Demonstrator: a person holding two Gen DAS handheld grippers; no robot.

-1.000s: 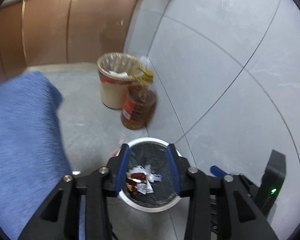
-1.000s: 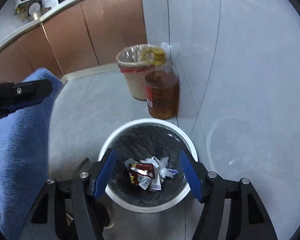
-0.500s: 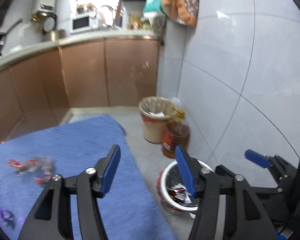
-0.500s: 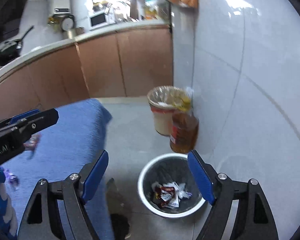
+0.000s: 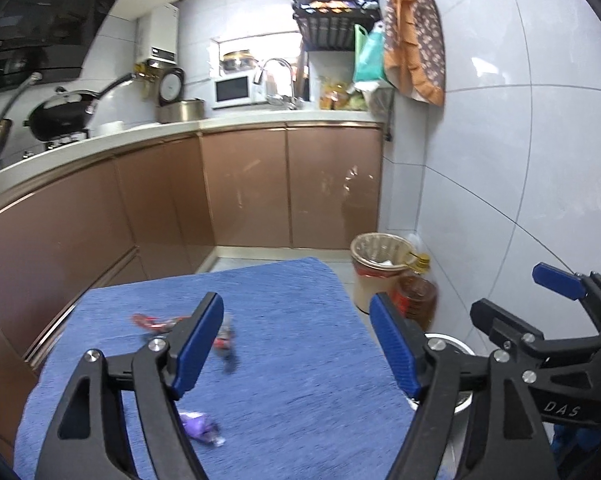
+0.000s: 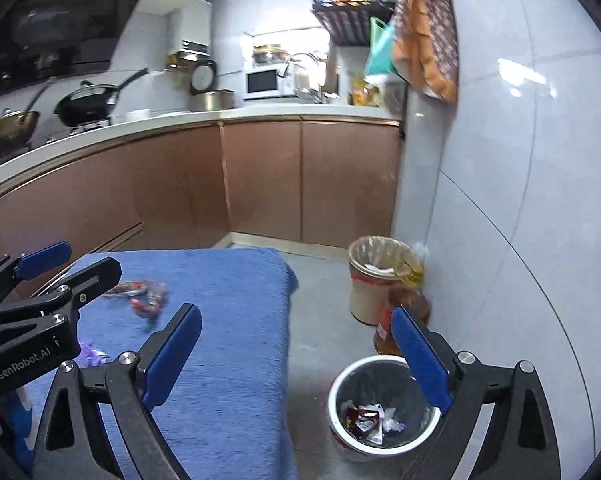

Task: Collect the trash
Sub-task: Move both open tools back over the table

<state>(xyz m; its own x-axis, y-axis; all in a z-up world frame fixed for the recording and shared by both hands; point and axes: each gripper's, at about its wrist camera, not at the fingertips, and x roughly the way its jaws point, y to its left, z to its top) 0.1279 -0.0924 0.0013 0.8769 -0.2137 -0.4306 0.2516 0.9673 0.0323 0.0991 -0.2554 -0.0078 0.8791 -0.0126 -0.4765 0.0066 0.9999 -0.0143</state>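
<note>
A blue cloth-covered surface (image 5: pixel 300 360) is filling the near left of the kitchen scene, with a white waste bin (image 6: pixel 380 404) standing on the floor to its right, already holding crumpled wrappers. A lined bin and an oil bottle (image 6: pixel 400 316) are standing farther along the wall. Red wrappers (image 5: pixel 156 322) are lying toward the far left of the cloth, and a purple wrapper (image 5: pixel 198 432) is lying nearer. The left tongs (image 5: pixel 296 344) and right tongs (image 6: pixel 296 360) are both opening, with nothing between them. Judging by this, the next pick is best done by lowering over one wrapper and pinching its crumpled middle, not the cloth.
</note>
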